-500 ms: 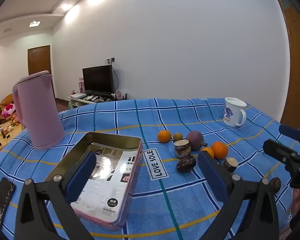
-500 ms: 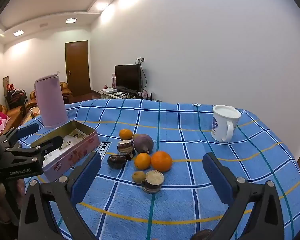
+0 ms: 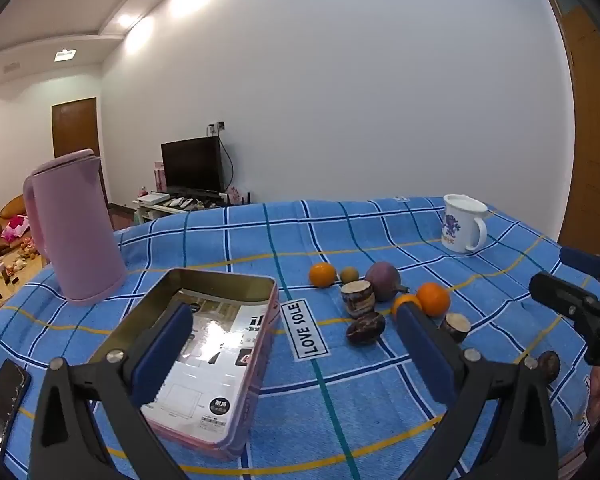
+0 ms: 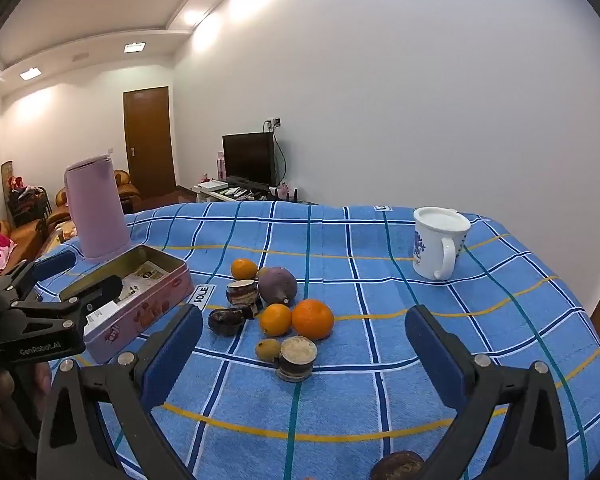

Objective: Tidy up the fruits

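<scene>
Hovering pre-grasp: left gripper [image 3: 296,344] and right gripper [image 4: 304,344], jaws spread, empty. Fruits [image 4: 296,312] clustered on tabletop [image 4: 380,400] beside open tin [image 3: 220,280]. Next, likely: close on one fruit, carry to tin.

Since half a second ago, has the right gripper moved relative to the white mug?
No clear move. In the right wrist view the white mug and the pink tin sit at the same places between the open right gripper fingers as before.
</scene>
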Motion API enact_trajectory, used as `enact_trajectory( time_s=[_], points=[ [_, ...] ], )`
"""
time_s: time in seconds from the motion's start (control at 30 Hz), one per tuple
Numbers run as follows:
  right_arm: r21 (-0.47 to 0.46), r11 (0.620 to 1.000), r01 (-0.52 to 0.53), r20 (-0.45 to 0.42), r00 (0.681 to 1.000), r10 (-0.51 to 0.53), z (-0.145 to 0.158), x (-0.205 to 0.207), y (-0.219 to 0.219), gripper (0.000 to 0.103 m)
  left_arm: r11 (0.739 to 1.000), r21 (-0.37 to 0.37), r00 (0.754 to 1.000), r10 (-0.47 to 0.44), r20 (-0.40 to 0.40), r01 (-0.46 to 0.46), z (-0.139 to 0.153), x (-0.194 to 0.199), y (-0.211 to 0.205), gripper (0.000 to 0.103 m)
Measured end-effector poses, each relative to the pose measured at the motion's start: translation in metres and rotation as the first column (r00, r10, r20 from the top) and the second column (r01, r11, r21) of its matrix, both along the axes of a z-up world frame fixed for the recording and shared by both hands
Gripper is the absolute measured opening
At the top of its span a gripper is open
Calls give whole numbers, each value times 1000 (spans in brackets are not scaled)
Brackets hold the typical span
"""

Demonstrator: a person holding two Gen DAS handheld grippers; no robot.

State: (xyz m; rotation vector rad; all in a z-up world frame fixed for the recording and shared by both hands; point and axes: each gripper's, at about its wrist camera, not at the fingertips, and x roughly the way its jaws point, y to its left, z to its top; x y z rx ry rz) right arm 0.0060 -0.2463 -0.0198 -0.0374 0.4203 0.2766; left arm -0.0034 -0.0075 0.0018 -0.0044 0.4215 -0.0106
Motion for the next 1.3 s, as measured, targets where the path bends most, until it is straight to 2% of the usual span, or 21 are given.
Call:
enact_trajectory(
  time_s=[1.3],
  points=[
    [19,1000,-11,-25,1000,11,-11,0,5,102,1000,2,1000,3,-10,-3,-6,1,2,103]
  ],
)
